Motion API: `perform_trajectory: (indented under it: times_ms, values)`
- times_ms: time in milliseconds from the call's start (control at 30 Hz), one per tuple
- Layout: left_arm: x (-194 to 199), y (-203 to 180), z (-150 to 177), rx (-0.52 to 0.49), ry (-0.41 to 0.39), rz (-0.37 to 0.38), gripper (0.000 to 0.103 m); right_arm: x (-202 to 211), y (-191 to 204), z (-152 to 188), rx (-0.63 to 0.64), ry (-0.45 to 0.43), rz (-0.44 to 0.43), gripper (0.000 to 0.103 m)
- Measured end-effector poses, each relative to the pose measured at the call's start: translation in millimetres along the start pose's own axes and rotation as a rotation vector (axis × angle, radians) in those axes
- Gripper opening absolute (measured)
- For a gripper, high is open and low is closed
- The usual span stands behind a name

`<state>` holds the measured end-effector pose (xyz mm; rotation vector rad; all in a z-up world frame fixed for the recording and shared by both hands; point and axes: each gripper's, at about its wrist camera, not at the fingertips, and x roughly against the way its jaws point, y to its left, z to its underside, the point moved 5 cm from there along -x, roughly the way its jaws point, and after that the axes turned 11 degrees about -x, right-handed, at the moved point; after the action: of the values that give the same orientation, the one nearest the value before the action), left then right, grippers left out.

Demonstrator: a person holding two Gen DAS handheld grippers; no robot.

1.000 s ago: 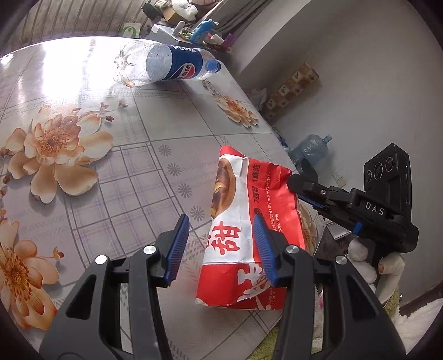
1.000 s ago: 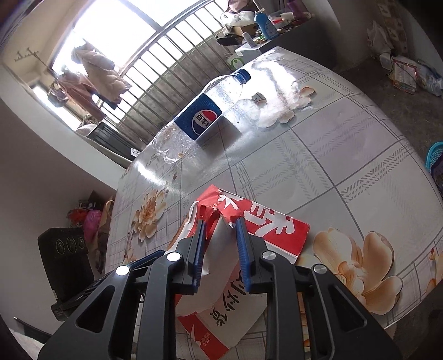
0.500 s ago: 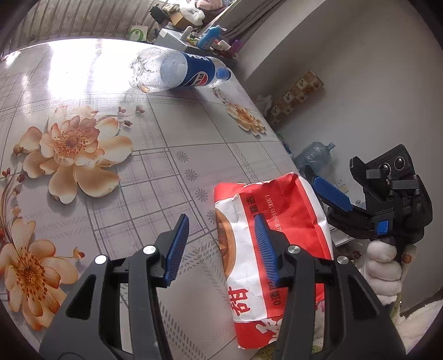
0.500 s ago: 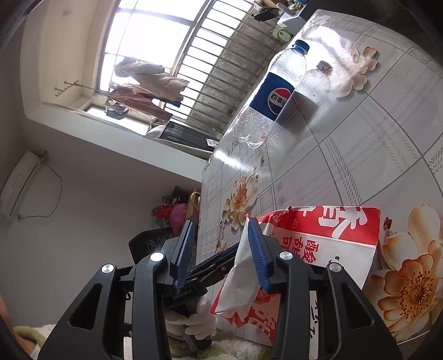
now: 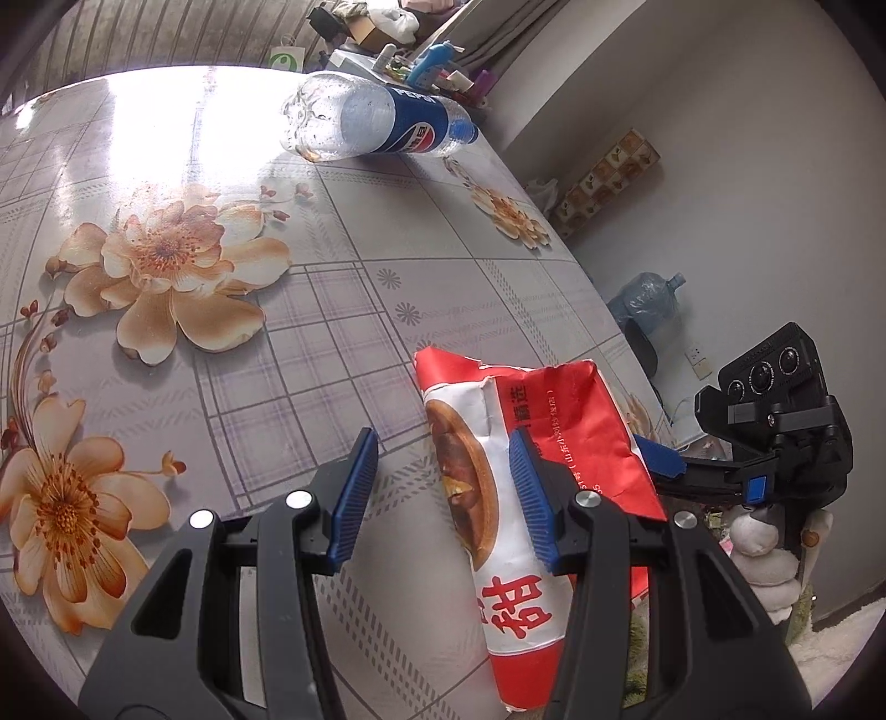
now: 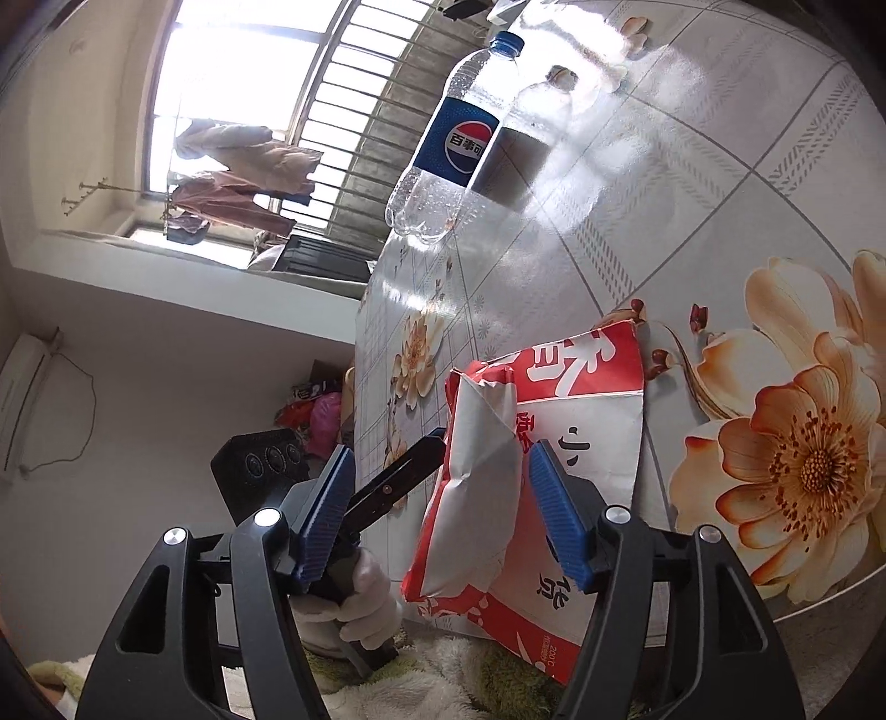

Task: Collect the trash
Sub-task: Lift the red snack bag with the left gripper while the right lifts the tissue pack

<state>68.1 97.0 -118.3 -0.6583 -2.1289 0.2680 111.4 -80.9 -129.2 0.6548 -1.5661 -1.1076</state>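
Note:
A torn red and white snack bag (image 5: 515, 498) lies at the near edge of the flowered table (image 5: 221, 310), partly hanging over it; it also shows in the right wrist view (image 6: 554, 443). My left gripper (image 5: 443, 493) is open, its jaws astride the bag's left part. My right gripper (image 6: 443, 515) is open, with the bag's silver flap between its jaws. An empty Pepsi bottle (image 5: 382, 119) lies on its side at the far end of the table, also in the right wrist view (image 6: 459, 138).
The table edge runs close on the right in the left wrist view. A water jug (image 5: 648, 299) stands on the floor by the wall. A cluttered sideboard (image 5: 398, 50) is beyond the table. A barred window with hanging clothes (image 6: 238, 166) is behind.
My right gripper has opened wider and let go of the bag. The bag has slid toward the table's near edge. The left gripper stays open over it.

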Motion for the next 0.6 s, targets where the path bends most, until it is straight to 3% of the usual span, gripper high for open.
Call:
perform_trajectory:
  times_ms: [233, 333, 367, 600]
  values:
    - [0.9, -1.2, 0.7, -0.007, -0.013, -0.009, 0.046, -4.6, -11.8, 15.6, 0.009, 0.039, 0.017, 0.063]
    - [1.1, 0.7, 0.5, 0.007, -0.019, 0.005, 0.046, -13.3, -10.1, 17.3, 0.024, 0.07, 0.033, 0.047]
    - [0.9, 1.5, -0.2, 0.01, -0.019, 0.009, 0.046, -16.4, -9.8, 17.3, 0.026, 0.08, 0.038, 0.037]
    - [1.7, 5.4, -3.4, 0.032, -0.011, 0.029, 0.046, -23.1, -15.4, 7.9, 0.016, 0.074, 0.047, 0.034]
